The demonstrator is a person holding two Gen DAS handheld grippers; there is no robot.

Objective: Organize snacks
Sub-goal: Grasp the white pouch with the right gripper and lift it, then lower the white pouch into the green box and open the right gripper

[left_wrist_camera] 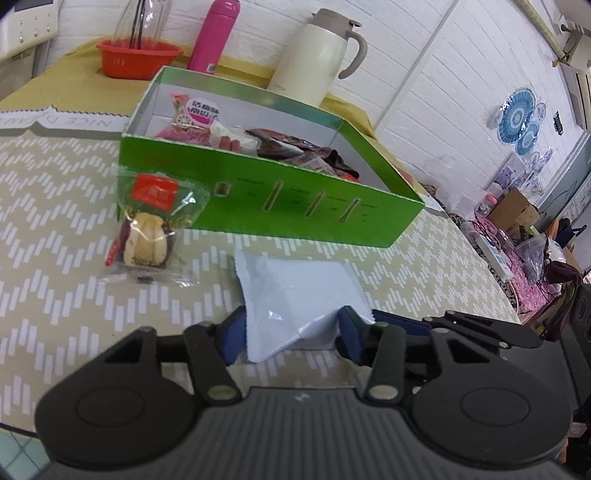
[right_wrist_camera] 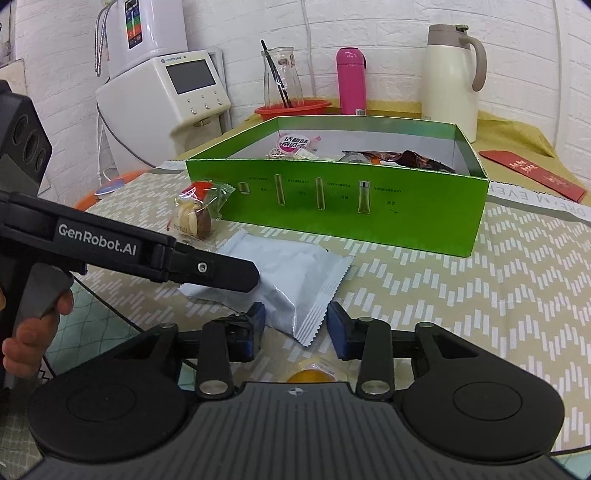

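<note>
A pale blue-white snack packet [left_wrist_camera: 295, 291] [right_wrist_camera: 280, 273] lies on the patterned tablecloth in front of an open green box [left_wrist_camera: 280, 192] [right_wrist_camera: 332, 206] that holds several snacks. My left gripper [left_wrist_camera: 291, 328] has its blue pads on either side of the packet's near end, touching and creasing it. My right gripper [right_wrist_camera: 295, 325] is open around the packet's other serrated corner, pads apart from it. A clear-wrapped snack with a red label [left_wrist_camera: 147, 229] [right_wrist_camera: 195, 214] lies by the box's left corner. A yellow wrapped snack [right_wrist_camera: 314, 374] sits under the right gripper.
An orange bowl [left_wrist_camera: 138, 59] [right_wrist_camera: 291, 107], a pink bottle [left_wrist_camera: 216, 35] [right_wrist_camera: 351, 81] and a cream thermos jug [left_wrist_camera: 314, 55] [right_wrist_camera: 450, 81] stand behind the box. A red envelope [right_wrist_camera: 532, 175] lies at the right. A water dispenser [right_wrist_camera: 162, 92] stands beyond the table's left edge.
</note>
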